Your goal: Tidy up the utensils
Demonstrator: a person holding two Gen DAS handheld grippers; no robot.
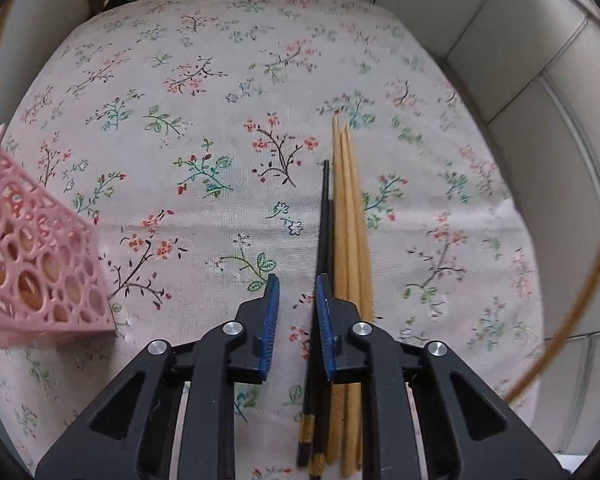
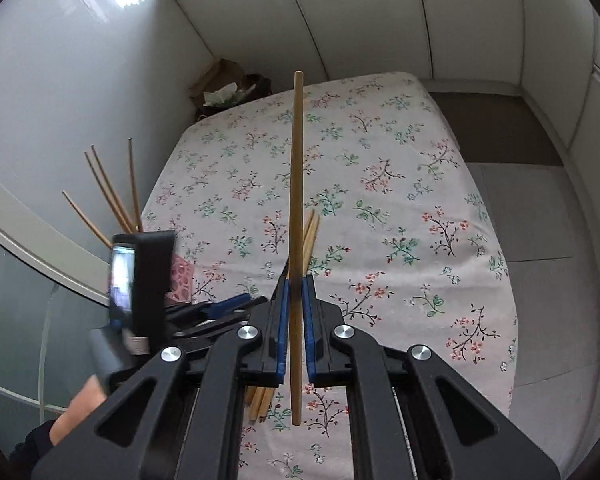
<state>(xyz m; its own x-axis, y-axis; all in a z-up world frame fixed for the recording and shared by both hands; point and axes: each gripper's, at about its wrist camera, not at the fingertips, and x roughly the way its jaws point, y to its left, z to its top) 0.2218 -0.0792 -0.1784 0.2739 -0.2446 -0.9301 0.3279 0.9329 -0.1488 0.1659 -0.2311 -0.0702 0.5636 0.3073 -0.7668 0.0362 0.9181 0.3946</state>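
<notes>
My left gripper (image 1: pixel 298 280) hangs low over the floral tablecloth (image 1: pixel 204 92), its blue pads a small gap apart. A black chopstick (image 1: pixel 323 216) lies in that gap against the right pad; the left pad stands clear of it, so nothing is gripped. A second black chopstick and three wooden chopsticks (image 1: pixel 350 240) lie alongside, partly under the right finger. The pink perforated holder (image 1: pixel 32 272) stands at the left. My right gripper (image 2: pixel 296 280) is shut on one wooden chopstick (image 2: pixel 297 168), lifted above the cloth. Several wooden chopsticks (image 2: pixel 116 200) stand in the holder (image 2: pixel 180 276).
A brown paper bag (image 2: pixel 224 88) sits beyond the table's far corner. Pale walls close in at the back and left. The cloth's right edge (image 2: pixel 508 280) drops to a grey floor. A person's hand (image 2: pixel 80 404) holds the left gripper's body (image 2: pixel 148 280).
</notes>
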